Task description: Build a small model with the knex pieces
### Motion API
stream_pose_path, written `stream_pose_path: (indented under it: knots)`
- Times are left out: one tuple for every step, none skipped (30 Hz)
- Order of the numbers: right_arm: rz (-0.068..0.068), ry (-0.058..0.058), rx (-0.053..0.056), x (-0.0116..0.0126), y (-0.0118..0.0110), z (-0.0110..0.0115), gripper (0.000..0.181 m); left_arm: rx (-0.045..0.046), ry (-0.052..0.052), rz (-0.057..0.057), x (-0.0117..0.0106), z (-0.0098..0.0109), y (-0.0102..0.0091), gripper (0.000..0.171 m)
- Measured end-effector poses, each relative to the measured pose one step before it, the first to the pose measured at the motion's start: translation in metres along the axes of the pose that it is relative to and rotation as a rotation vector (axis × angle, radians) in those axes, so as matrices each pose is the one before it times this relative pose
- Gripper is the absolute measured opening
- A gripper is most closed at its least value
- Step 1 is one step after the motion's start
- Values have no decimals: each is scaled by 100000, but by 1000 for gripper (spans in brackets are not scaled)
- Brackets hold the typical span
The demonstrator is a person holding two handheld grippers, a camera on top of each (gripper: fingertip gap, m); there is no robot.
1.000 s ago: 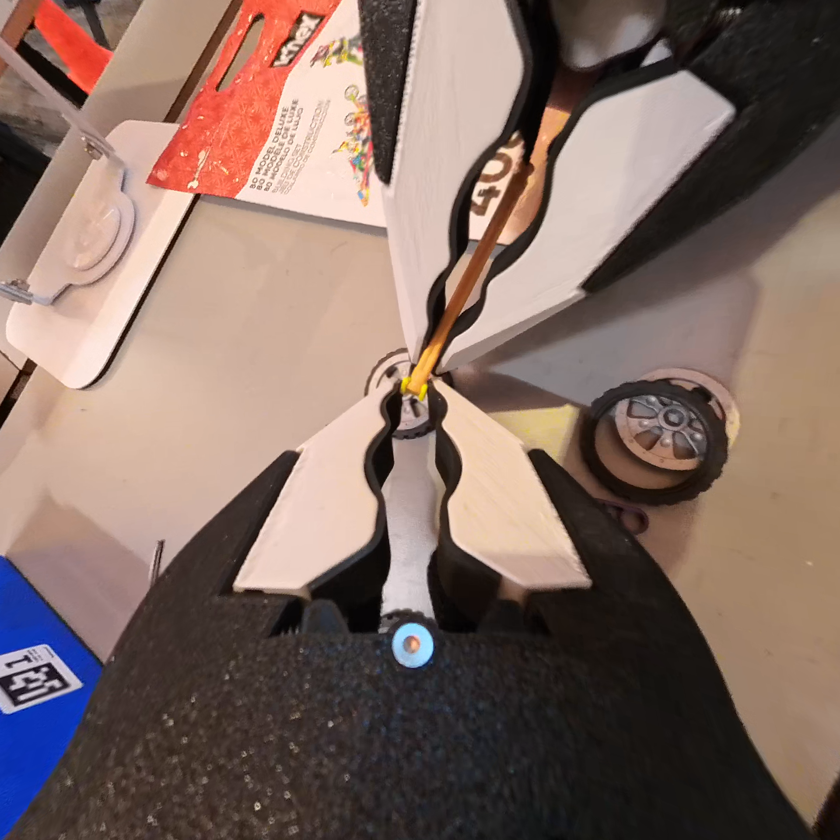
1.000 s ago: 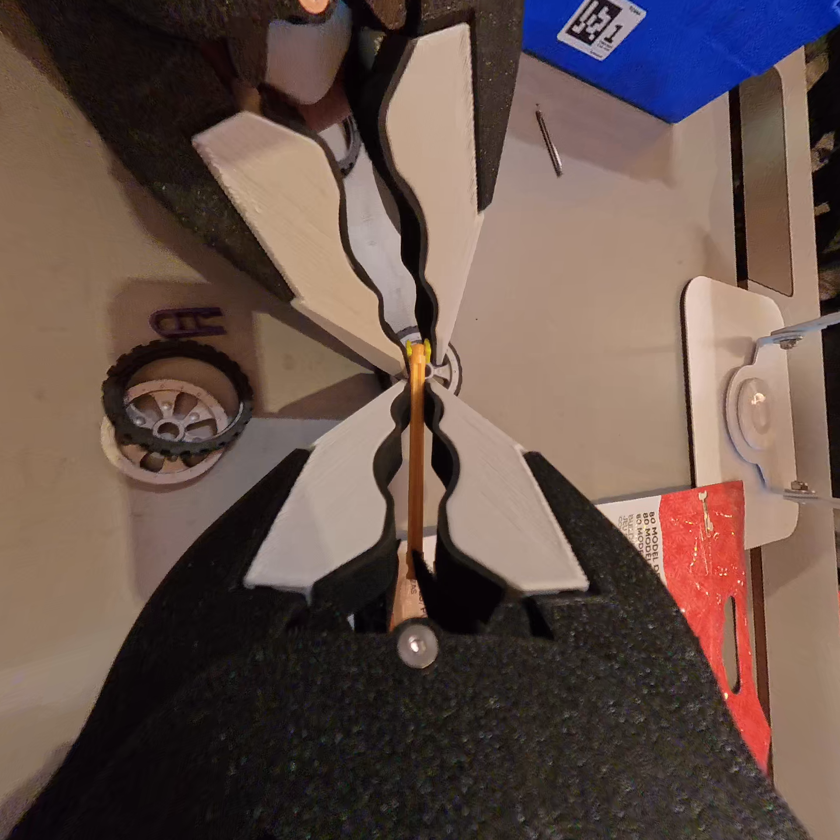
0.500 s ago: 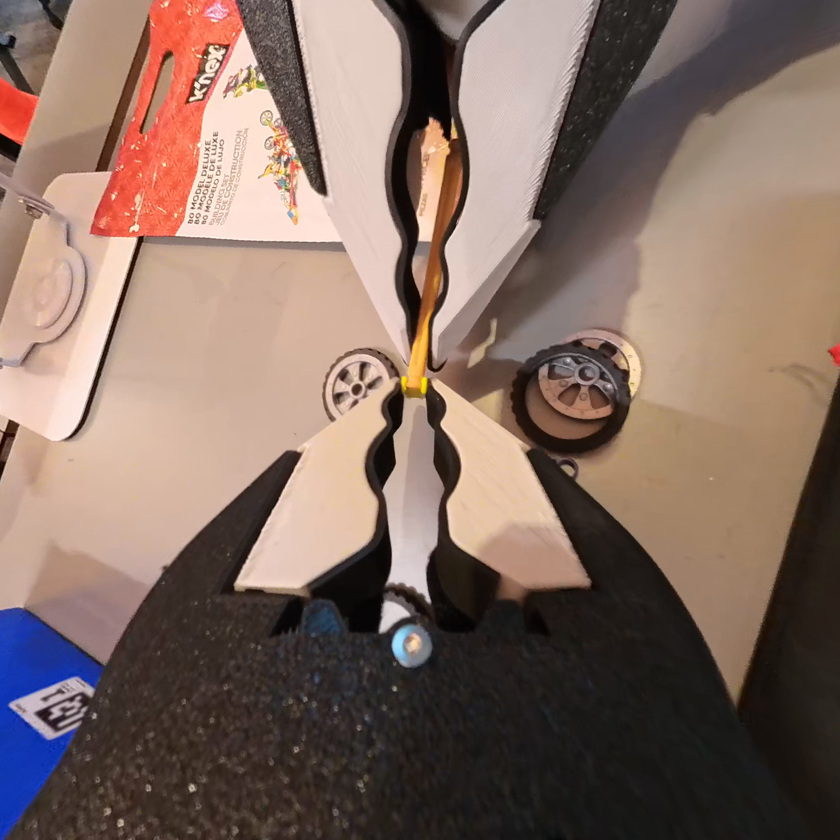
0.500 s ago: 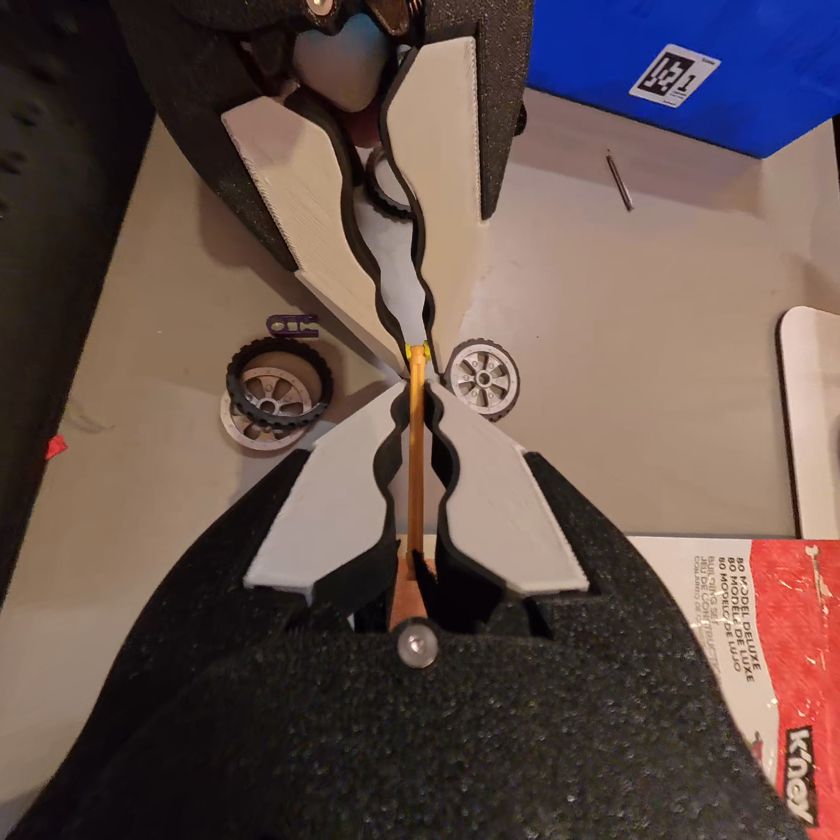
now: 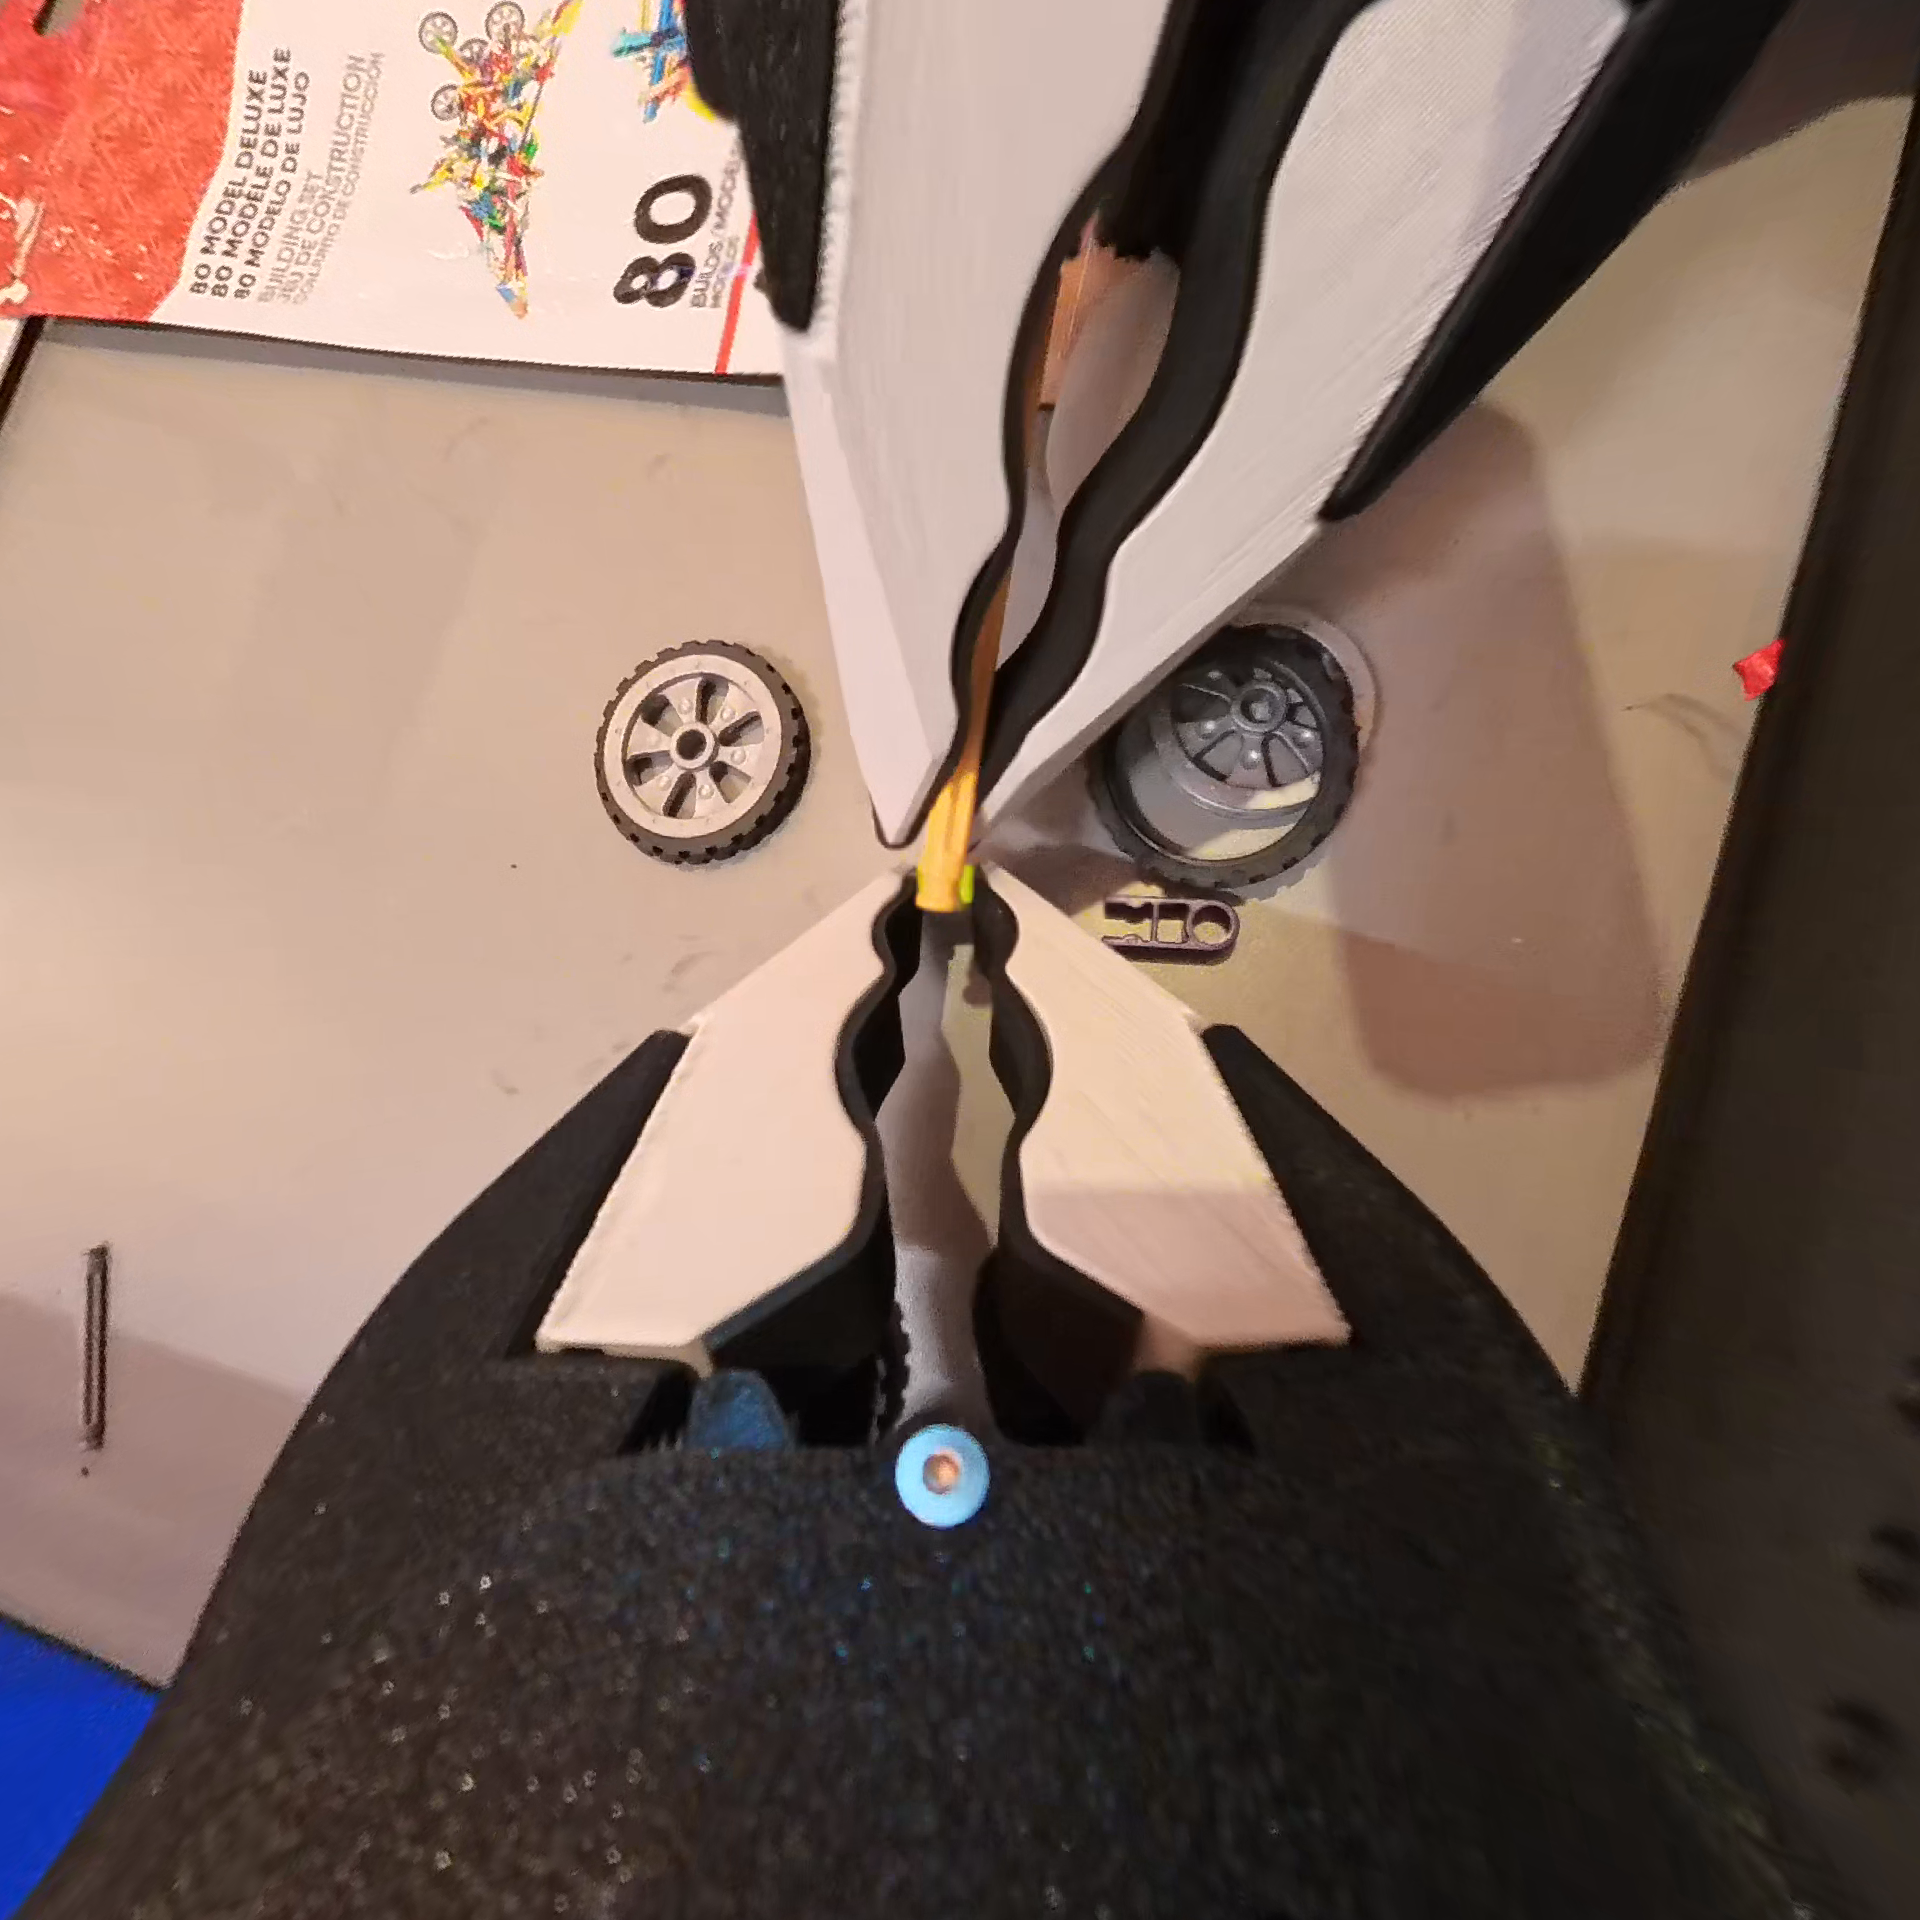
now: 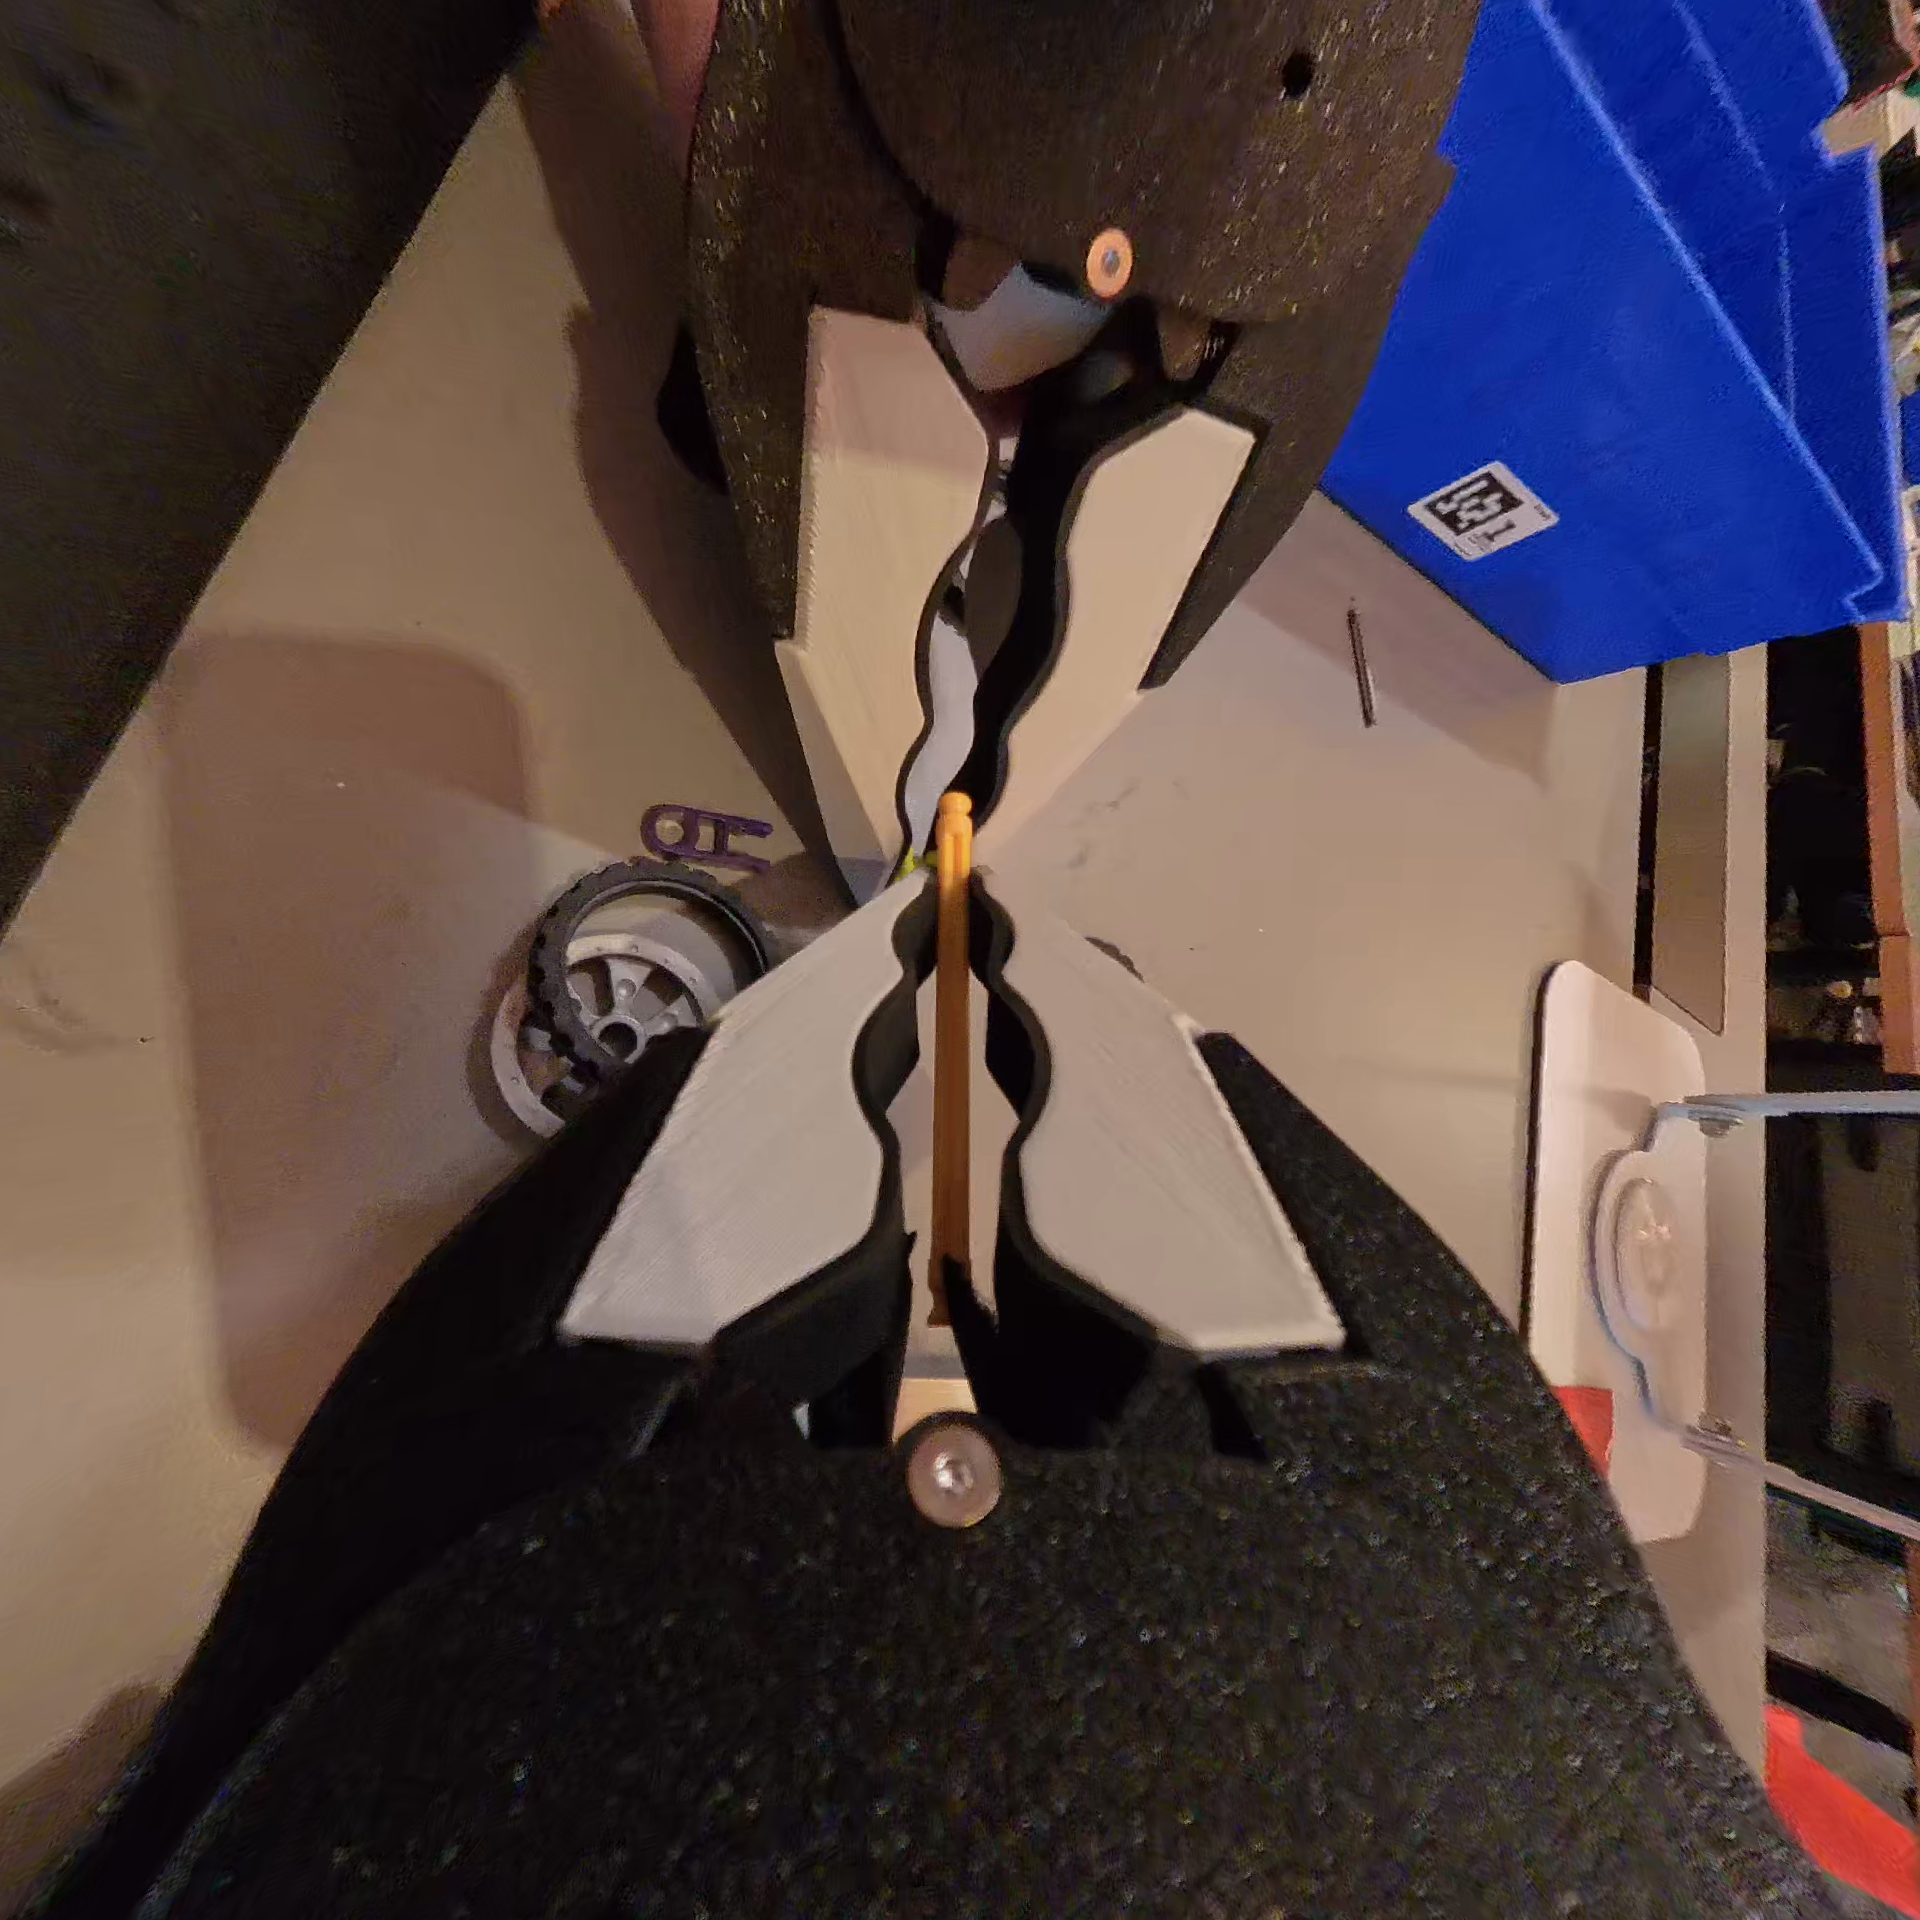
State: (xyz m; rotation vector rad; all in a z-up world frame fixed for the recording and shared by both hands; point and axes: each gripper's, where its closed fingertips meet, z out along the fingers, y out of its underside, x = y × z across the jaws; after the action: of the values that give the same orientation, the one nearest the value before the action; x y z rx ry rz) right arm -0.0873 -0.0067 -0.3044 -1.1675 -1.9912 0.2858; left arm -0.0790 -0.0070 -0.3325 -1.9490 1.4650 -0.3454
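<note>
My left gripper (image 5: 940, 902) is shut on a grey-white rod (image 5: 925, 1101) that has a small yellow-green connector (image 5: 966, 883) at its front end. My right gripper (image 6: 951, 885) is shut on a thin orange rod (image 6: 951, 1049). The two grippers meet tip to tip above the table. In the left wrist view the right gripper (image 5: 951, 826) comes down from the top and the orange rod (image 5: 951, 831) touches the connector. In the right wrist view the rod's knobbed tip reaches just past the connector (image 6: 914, 860), beside the left gripper (image 6: 925, 847).
On the beige table (image 5: 312, 935) lie a small grey wheel (image 5: 701, 750), a larger black-tyred wheel (image 5: 1236, 758), a purple connector (image 5: 1169, 925) and a thin dark pin (image 5: 96, 1345). A red and white box (image 5: 312, 156) lies behind. A blue bin (image 6: 1610, 364) and a white board (image 6: 1621, 1195) flank the table. Only a small space, under 4 cm, lies between the two pairs of fingers.
Both grippers stayed shut and tip to tip while shifting over the table. The orange rod's tip, level with the connector before, now reaches slightly past it.
</note>
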Motion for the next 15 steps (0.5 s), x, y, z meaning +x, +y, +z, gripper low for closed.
stream_pose_path:
  knots:
    - [806,-899,-532,-175,205,238,4,243,427,-36,32,8,-1,7]
    - [165,-1444,-946,-256,305,267,4,367,574,-310,-9,-10,19,7]
    - [-382,-756,-1768,-91,382,198,4,218,513,-152,0,-11,20,7]
    - [65,25,-475,40,153,75,4,209,203,138,0,1,-8,7]
    - [349,-150,382,24,-42,-48,4,59,152,-86,7,3,-18,7]
    - [-591,347,-451,46,42,-48,4,-35,68,-19,-13,0,23,7]
    - [-815,182,-1117,-22,78,18,4,223,349,-306,6,-5,-8,7]
    - [-364,116,-861,-42,-32,103,4,450,543,-387,44,11,-11,7]
    - [-729,163,-1073,-22,-13,112,4,-51,141,-46,24,4,14,7]
    - [-1001,-10,-925,1,27,40,4,-263,-303,638,-6,-12,10,7]
    - [151,-556,-272,-23,5,8,4,-22,-150,245,6,-3,-6,7]
    - [446,-568,-193,-33,72,-2,4,412,369,-583,9,24,-17,7]
    - [-12,-312,-232,-20,135,-41,4,414,479,-593,12,-9,-9,7]
    - [418,-363,183,-27,134,-42,4,176,90,-43,-5,-10,-11,7]
    - [698,-257,488,-22,53,-4,4,-107,-115,265,5,8,4,7]
